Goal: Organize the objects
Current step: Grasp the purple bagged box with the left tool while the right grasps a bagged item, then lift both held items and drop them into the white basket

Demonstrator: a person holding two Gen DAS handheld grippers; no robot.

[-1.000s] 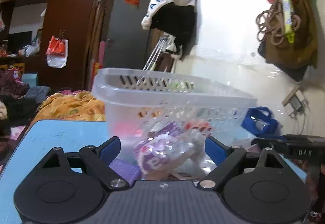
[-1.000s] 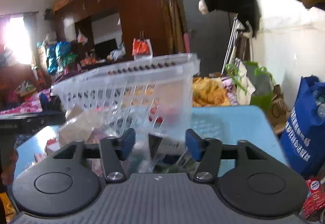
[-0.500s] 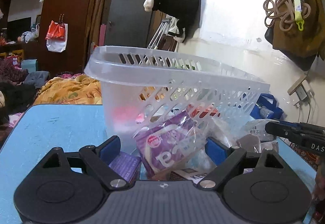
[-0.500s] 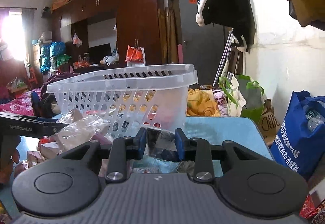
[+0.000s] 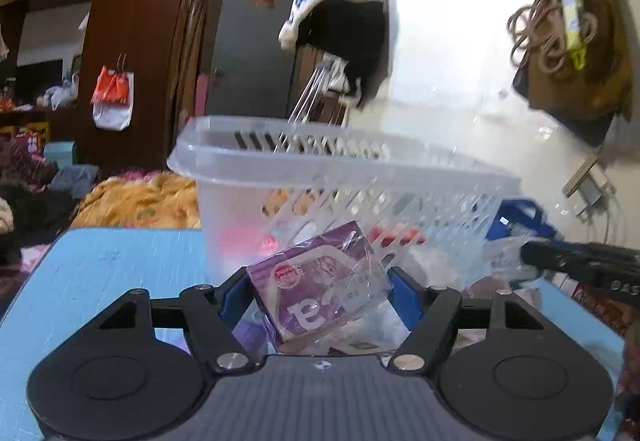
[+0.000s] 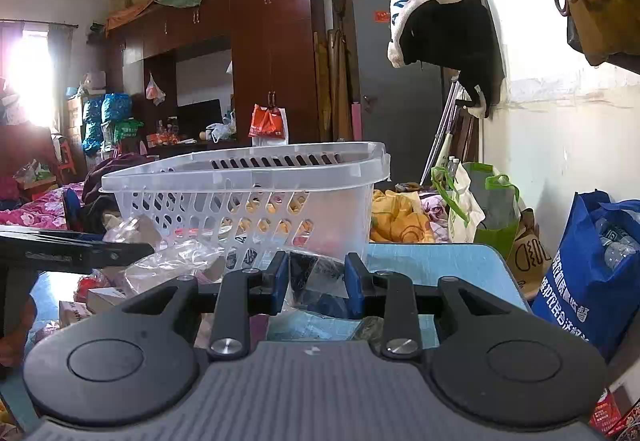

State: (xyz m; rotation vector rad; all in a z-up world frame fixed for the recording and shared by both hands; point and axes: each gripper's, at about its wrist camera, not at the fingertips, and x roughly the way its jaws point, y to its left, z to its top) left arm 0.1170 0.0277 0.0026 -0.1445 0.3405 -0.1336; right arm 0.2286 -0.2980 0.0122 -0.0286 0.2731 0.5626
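Purple cardboard under clear wrap sits between my left jaws [image 5: 320, 295]: the purple box [image 5: 320, 281] is tilted, one corner up toward twelve o'clock, and these jaws have just been closing on it, the blue pads now against its two sides. It rides just above the blue surface [image 5: 100, 265], directly in front of the clear plastic basket [image 5: 340, 177] at twelve o'clock in the left wrist view.

To do this step well, I judge I should squeeze on the cardboard and not only on the loose wrap, which looks slippery, then lift straight up until the box clears the basket's rim before carrying it over and letting go inside.

In the right wrist view, my right jaws [image 6: 316, 281] are clamped on a dark packet in crinkled clear film [image 6: 316, 275], just in front of the basket's near wall at twelve o'clock. I judge the same care applies: pinch the contents, lift clear of the rim, and keep the two grippers from meeting over the opening, so one goes in first.

Counting: one basket, one purple box, one dark packet, two sets of jaws. A heap of further wrapped items [image 6: 160, 265] lies at ten o'clock on the surface; I cannot count them exactly.
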